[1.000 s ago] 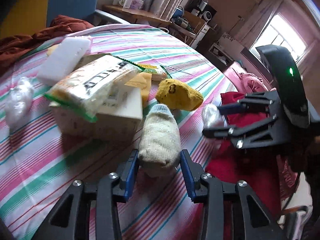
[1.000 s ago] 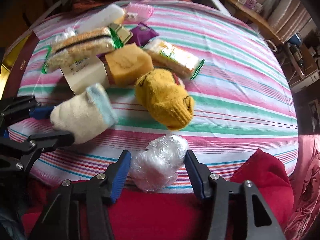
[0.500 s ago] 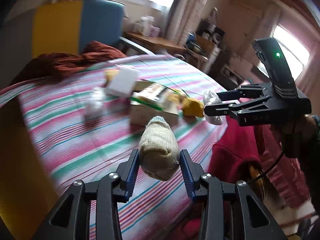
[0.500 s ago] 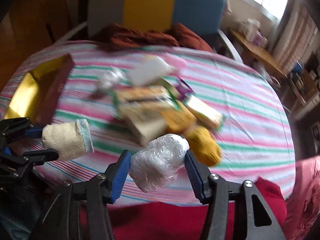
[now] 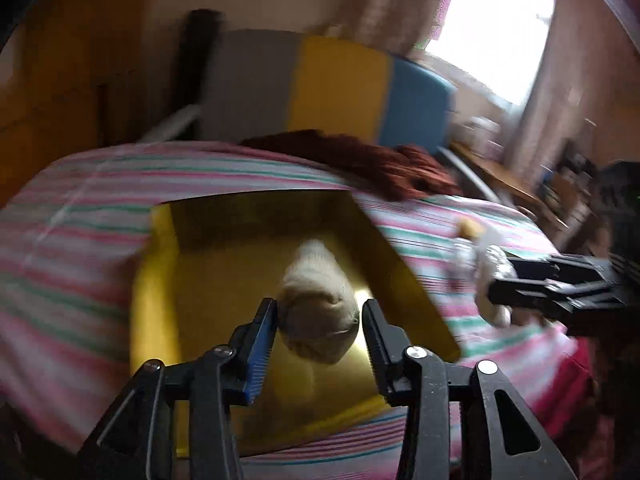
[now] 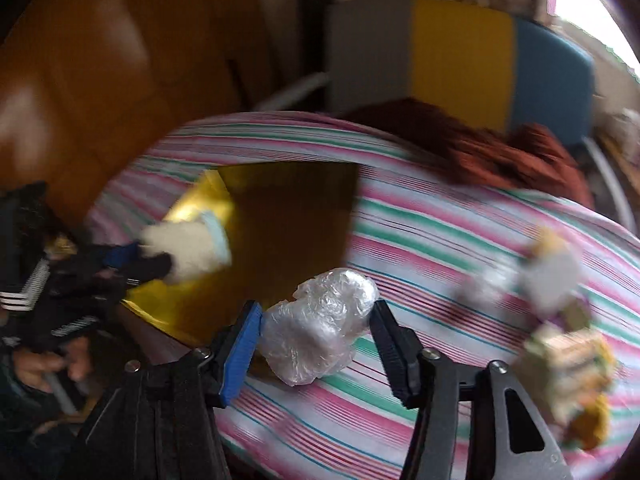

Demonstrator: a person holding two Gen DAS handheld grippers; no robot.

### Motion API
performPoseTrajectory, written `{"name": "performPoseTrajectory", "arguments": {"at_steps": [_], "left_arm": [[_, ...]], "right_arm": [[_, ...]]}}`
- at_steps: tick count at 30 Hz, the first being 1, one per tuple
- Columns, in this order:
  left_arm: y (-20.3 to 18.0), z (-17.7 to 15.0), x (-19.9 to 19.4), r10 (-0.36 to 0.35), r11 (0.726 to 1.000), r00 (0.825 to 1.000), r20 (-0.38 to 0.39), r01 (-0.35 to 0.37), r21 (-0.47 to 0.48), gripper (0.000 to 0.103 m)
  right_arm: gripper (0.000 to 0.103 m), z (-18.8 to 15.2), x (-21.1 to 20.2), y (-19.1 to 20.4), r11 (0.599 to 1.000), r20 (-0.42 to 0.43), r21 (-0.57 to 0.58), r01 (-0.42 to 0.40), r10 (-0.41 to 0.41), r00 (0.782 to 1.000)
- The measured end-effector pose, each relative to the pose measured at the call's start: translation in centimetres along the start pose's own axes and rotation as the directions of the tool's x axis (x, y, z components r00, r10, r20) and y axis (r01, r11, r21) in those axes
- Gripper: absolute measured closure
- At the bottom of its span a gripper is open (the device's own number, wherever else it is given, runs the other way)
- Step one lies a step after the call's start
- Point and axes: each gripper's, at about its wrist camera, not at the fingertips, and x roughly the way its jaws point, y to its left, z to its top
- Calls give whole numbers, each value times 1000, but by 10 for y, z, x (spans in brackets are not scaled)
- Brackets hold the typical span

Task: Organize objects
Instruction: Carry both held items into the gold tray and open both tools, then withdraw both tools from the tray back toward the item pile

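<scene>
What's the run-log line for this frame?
left gripper: opening, cream sock over gold box | right gripper: opening, plastic-wrap ball between jaws

Box point(image 5: 248, 264) on table point(image 5: 72, 248); sock point(image 5: 316, 312) over box; chair point(image 5: 332, 84) behind.

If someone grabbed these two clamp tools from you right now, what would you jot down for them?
Left gripper: jaws opening, cream sock between them, above the gold box.
Right gripper: jaws opening, plastic-wrap ball between them, over the striped cloth beside the box.
Done: nothing visibly in the box yet.
Left: drop both in, then fetch the blurred pile at the right.
</scene>
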Motion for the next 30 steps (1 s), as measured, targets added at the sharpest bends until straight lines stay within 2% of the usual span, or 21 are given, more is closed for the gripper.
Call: {"name": "performPoseTrajectory", "arguments": {"at_steps": [1, 3, 4, 6, 9, 11, 13, 16, 19, 23, 30], "left_arm": [[10, -3, -2, 21, 1000, 1000, 4, -21, -22, 37], [28, -10, -10, 87, 994, 996, 24, -85, -69, 17], [38, -13, -13, 112, 990, 993, 36, -109, -86, 15], [48, -20, -20, 151, 984, 988, 37, -147, -97, 15], [50, -23, -22, 206, 973, 978, 17, -203, -108, 9], [50, -25, -24, 236, 966, 972, 16, -233, -111, 8], [45, -25, -29, 233, 966, 972, 28, -228, -122, 8], [37, -24, -35, 243, 966, 969, 52, -236, -104, 8], [31, -20, -36, 259, 962, 964, 60, -252, -108, 8], [25, -17, -37, 252, 964, 966, 57, -244, -109, 8], [16, -16, -36, 293, 954, 954, 64, -288, -80, 8]], "right_arm": [[41, 3, 7, 9, 1000, 6, 2, -23, 23, 1000], [29, 6, 20, 21, 997, 5, 23, -70, 70, 998], [26, 7, 31, 28, 997, -6, 37, -74, 74, 997], [25, 4, 41, 37, 997, -19, 36, -61, 62, 998], [24, -5, 49, 50, 1000, -19, -2, -26, 26, 999], [24, -12, 44, 56, 999, 11, -36, 23, -23, 1000], [24, -13, 38, 59, 996, 65, -49, 74, -71, 995], [24, -19, 21, 62, 987, 177, -40, 158, -149, 973], [24, -24, 15, 61, 972, 236, 8, 233, -228, 944], [24, -24, 23, 57, 972, 199, 43, 230, -234, 952], [24, -32, 28, 51, 971, 185, 88, 220, -233, 955]]}}
